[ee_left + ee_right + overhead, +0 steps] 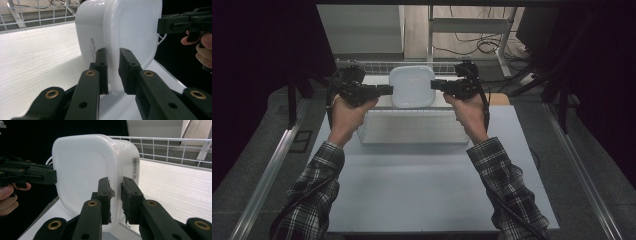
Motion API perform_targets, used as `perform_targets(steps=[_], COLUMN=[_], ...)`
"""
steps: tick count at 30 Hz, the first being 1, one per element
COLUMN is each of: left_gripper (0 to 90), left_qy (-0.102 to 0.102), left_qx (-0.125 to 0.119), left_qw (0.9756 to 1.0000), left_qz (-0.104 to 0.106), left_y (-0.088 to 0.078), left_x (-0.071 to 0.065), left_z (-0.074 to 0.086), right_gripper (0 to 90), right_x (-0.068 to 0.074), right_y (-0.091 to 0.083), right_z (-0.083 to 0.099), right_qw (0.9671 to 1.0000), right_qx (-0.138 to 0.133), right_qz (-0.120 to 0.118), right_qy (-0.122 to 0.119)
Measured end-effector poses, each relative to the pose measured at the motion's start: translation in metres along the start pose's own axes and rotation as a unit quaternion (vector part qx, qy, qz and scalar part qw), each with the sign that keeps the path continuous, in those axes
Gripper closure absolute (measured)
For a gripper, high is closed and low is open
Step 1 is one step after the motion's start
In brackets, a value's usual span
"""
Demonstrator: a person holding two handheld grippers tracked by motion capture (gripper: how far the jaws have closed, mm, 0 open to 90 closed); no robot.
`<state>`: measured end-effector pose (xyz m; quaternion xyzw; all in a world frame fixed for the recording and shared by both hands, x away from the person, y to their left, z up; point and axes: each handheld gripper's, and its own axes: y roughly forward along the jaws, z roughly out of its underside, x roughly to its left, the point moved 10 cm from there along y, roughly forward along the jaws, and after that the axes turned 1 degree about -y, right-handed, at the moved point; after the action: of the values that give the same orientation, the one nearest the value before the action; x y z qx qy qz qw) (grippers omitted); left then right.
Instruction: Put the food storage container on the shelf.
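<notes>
Printed lettering on the side of the white container (130, 32) half covered by the left gripper (113, 70), too small to read. Barcode label facing the wire basket (175, 147) too small to make out. Container's near rim masked behind the right gripper (115, 200).

The white plastic container (412, 86) is square with rounded corners and has a lid (135, 30) of paler, half-clear plastic on it. Its lid faces up toward the high view. It is held by the rim on two opposite sides, above the white shelf surface and near a wire rail. One side wall carries a small line of printed text (93, 45), and another wall carries a barcode label (135, 168).
</notes>
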<state>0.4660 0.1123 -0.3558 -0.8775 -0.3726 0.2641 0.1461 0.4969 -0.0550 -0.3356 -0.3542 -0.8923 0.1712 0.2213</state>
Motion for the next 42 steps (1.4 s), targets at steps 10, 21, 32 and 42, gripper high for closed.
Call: perform_targets(steps=[10, 21, 32, 42], left_gripper=[67.6, 67.2, 61.4, 61.3], left_qy=[0.018, 0.0, 0.002, 0.015], left_qx=[-0.003, 0.001, 0.001, 0.009], left_qw=[0.9997, 0.9997, 0.9985, 0.9957], left_qz=[-0.016, -0.023, -0.055, -0.091], left_y=[0.006, 0.016, 0.023, 0.033], left_x=[-0.001, 0.008, 0.021, 0.027], left_z=[-0.007, -0.011, -0.021, -0.031], right_gripper=[70.7, 65.5, 59.7, 60.3], right_x=[-0.005, -0.01, -0.016, -0.016], right_y=[0.007, 0.017, 0.029, 0.032], right_z=[-0.003, -0.009, -0.009, -0.01], right_qw=[0.9999, 0.9997, 0.9982, 0.9975], right_qx=[-0.002, 0.002, 0.007, 0.003], right_qz=[0.014, 0.025, 0.052, 0.063], right_qy=[0.0, -0.007, -0.03, -0.031])
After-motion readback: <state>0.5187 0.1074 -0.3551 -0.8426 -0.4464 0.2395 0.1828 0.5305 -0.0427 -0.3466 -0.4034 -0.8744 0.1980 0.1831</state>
